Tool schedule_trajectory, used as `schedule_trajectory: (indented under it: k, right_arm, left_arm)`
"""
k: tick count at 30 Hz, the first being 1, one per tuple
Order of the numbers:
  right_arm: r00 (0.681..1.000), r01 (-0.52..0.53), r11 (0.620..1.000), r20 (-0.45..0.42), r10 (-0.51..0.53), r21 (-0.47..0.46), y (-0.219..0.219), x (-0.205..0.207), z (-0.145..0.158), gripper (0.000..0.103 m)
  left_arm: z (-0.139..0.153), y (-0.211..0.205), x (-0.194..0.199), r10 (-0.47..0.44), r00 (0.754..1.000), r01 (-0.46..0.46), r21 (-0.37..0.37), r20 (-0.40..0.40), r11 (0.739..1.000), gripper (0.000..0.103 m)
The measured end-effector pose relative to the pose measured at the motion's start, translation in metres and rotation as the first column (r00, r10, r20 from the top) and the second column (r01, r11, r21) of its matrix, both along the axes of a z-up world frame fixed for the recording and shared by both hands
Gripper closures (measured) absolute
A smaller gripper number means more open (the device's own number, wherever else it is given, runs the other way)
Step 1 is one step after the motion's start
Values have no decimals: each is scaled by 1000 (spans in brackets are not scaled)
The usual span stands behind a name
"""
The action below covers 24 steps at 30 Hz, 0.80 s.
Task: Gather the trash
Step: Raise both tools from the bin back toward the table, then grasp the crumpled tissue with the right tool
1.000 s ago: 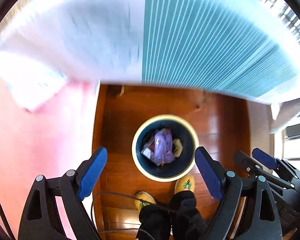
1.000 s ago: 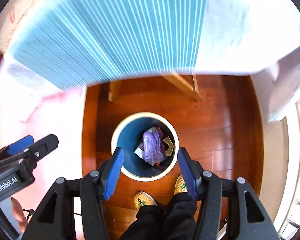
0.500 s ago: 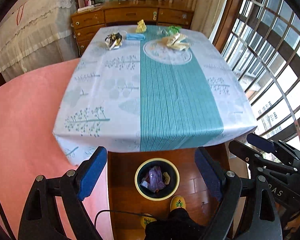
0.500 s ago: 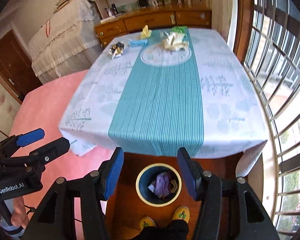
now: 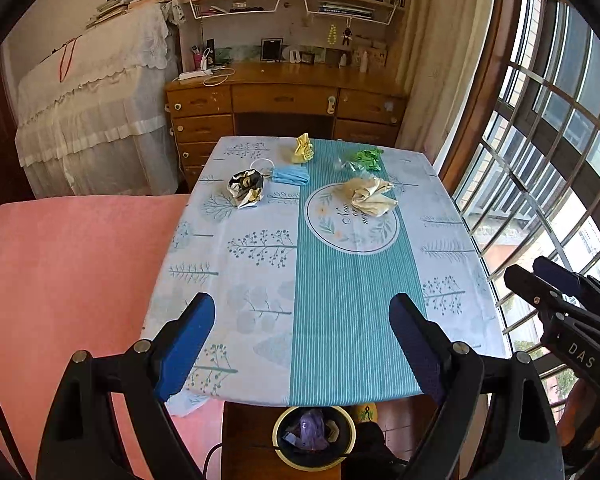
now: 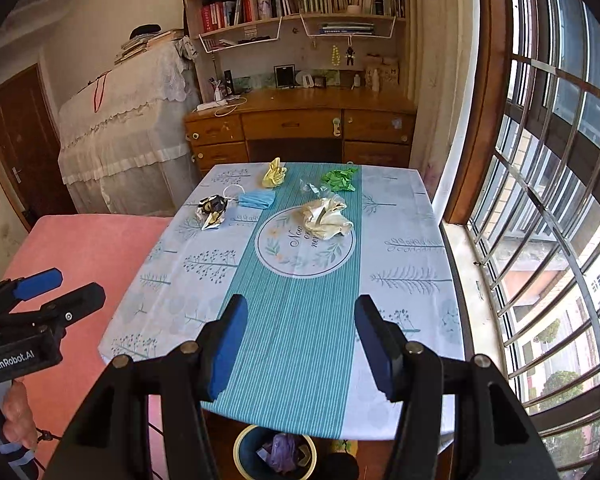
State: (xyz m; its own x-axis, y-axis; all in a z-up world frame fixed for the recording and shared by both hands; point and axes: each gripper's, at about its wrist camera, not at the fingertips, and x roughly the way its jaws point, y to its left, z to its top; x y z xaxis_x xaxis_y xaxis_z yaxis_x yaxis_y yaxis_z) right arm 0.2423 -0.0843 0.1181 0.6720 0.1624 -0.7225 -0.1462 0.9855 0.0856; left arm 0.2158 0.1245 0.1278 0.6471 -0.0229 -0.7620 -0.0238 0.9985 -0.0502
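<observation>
Several pieces of trash lie at the far end of the table (image 5: 260, 280) (image 6: 400, 300): a black-and-silver crumpled wrapper (image 5: 246, 189) (image 6: 211, 210), a blue face mask (image 5: 291, 175) (image 6: 257, 199), a yellow scrap (image 5: 303, 149) (image 6: 275, 173), green paper (image 5: 364, 159) (image 6: 339, 179), a clear wrapper (image 5: 346, 166) (image 6: 311, 189) and a cream crumpled wad (image 5: 369, 195) (image 6: 325, 217). A dark bin (image 5: 314, 436) (image 6: 274, 452) with a purple bag inside stands on the floor below the near table edge. My left gripper (image 5: 300, 342) and right gripper (image 6: 300, 340) hang open and empty over the near edge.
A pink bed (image 5: 68, 272) lies left of the table. Barred windows (image 5: 560, 168) run along the right. A wooden desk (image 5: 288, 104) with bookshelves above and a lace-covered cabinet (image 5: 96, 120) stand at the back. A person's slippered foot (image 5: 366, 412) is beside the bin.
Both grippers rose from just over the bin on the floor and tilted up; the tabletop with its trash came into view. Neither jaw gap changed.
</observation>
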Motion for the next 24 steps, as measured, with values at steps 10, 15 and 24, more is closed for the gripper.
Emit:
schedule_trajectory:
  k: [10,15,24]
  right_arm:
    - [977,-42,989,-200,70,144,-61,186,-62,47]
    - [952,-59,980,-283,113,192,-77,274,-92,47]
    - [857,-45,962,-485,175,268,-55,383,-177,47]
  left_arm:
    - [-53,-45,159,54,986,-53,5,-155,999,23]
    - [-74,-69,229,84,981,-77,44,-177,996,25]
    - [-120,-64,318,162,954,-158,34,-253,987,25]
